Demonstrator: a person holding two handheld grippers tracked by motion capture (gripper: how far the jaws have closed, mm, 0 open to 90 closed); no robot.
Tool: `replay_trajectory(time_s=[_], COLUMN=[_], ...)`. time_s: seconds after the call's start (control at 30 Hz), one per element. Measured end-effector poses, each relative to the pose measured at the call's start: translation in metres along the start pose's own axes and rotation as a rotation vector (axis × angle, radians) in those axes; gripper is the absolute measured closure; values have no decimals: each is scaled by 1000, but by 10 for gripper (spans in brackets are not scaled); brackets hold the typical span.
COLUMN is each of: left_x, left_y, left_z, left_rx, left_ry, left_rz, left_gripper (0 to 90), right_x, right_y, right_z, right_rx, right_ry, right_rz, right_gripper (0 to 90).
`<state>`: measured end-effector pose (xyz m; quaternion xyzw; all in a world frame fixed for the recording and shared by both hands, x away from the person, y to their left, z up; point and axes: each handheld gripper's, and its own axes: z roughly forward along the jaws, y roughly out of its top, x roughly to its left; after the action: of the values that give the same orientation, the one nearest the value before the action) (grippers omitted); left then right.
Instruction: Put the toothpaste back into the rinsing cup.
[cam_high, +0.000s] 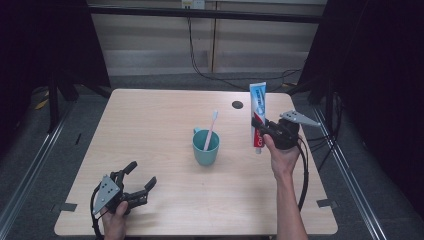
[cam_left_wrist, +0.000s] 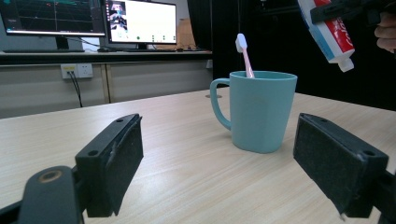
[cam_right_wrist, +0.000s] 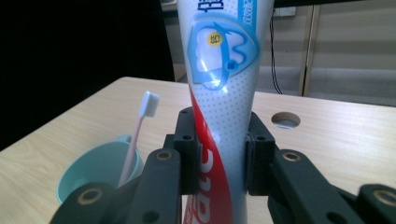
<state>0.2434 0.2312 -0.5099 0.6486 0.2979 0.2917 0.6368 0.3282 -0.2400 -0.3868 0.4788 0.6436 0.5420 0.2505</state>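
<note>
I'm holding the toothpaste tube upright, cap down, in my right claw (clamped on), just right of the mug; left claw gaping, idle.

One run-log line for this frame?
right gripper: shut on toothpaste tube, held above table | left gripper: open | toothbrush in teal mug

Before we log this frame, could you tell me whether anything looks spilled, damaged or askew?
Nothing stands out. The teal plastic mug stands upright with the pink toothbrush leaning inside, and the right gripper holds the white-and-red toothpaste tube cap-down above the table.
</note>
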Motion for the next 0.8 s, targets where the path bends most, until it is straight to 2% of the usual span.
replay_trajectory(time_s=[0.23,0.53,0.8], left_x=[0,0,0], left_y=[0,0,0], left_z=[0,0,0], left_rx=[-3,-3,-4], left_ry=[1,1,1], left_rz=[-5,-1,-1], left_gripper=[154,154,156], right_x=[4,15,25], right_y=[2,15,19], right_z=[4,9,19], right_rx=[8,-20,-28], right_ry=[17,63,84], right_rz=[-9,-12,-19], right_gripper=[715,713,714])
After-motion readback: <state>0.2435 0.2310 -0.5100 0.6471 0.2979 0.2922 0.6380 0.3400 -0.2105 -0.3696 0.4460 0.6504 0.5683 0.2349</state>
